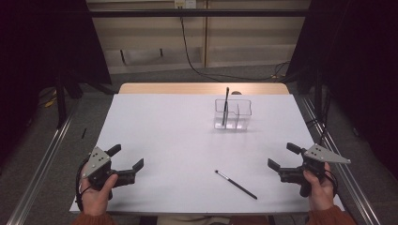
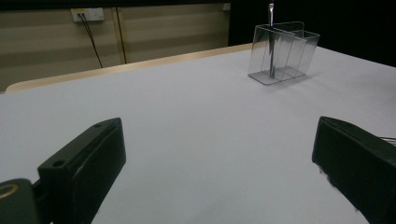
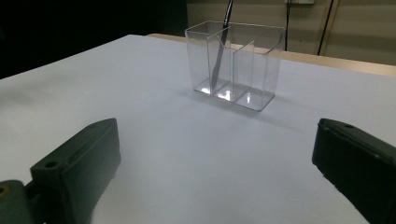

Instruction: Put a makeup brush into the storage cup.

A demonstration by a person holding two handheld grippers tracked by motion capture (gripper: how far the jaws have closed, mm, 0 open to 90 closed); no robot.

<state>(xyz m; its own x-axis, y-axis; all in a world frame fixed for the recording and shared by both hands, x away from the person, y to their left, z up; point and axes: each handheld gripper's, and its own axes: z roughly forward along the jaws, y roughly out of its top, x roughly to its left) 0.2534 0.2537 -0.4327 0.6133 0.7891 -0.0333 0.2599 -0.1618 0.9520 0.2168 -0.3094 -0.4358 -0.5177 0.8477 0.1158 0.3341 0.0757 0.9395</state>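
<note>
A clear plastic holder with compartments stands at the back right of the white table. One dark pen stands upright in its left compartment. The same holder and its pen appear far off in the left gripper view, and the holder with the pen sits ahead in the right gripper view. A second dark pen lies flat near the front edge. My left gripper is open at the front left, my right gripper open at the front right, both with nothing between their jaws.
A wooden strip borders the table's far edge. Behind it are a pale wall and a hanging cable. Metal rails run along the floor on both sides. Dark curtains flank the scene.
</note>
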